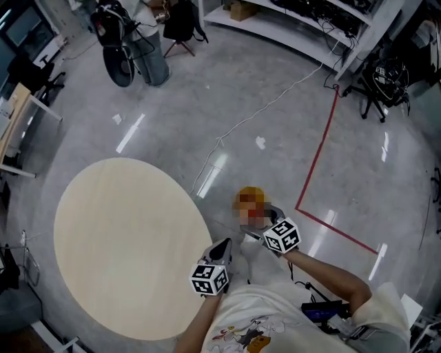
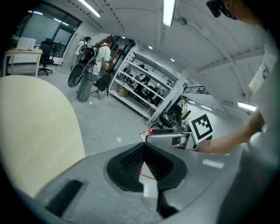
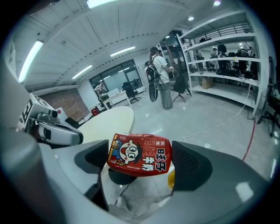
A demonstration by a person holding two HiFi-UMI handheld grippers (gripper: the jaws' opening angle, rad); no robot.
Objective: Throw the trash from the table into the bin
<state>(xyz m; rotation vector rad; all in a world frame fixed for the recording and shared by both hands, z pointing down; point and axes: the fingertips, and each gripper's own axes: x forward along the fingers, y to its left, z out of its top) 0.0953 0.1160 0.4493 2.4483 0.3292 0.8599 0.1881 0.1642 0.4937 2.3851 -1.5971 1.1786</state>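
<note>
My right gripper [image 3: 140,161] is shut on a red drink carton [image 3: 141,155] with a cartoon face, held crosswise between both jaws. Under it lie a crumpled white bag [image 3: 140,202] and something yellow [image 3: 170,178]. In the head view the right gripper [image 1: 256,222] is just off the round beige table's [image 1: 124,241] right edge, over the floor, and a blurred patch covers the carton. My left gripper [image 1: 222,249] hangs beside it at the table's edge. Its jaws [image 2: 143,151] meet at the tips and hold nothing. No bin shows clearly.
A white cable [image 1: 255,114] and a red tape line [image 1: 317,158] run across the grey floor beyond the grippers. Far off, a person with a backpack [image 1: 148,41] stands near white shelves [image 1: 303,21]. A black chair [image 1: 382,86] stands at the right.
</note>
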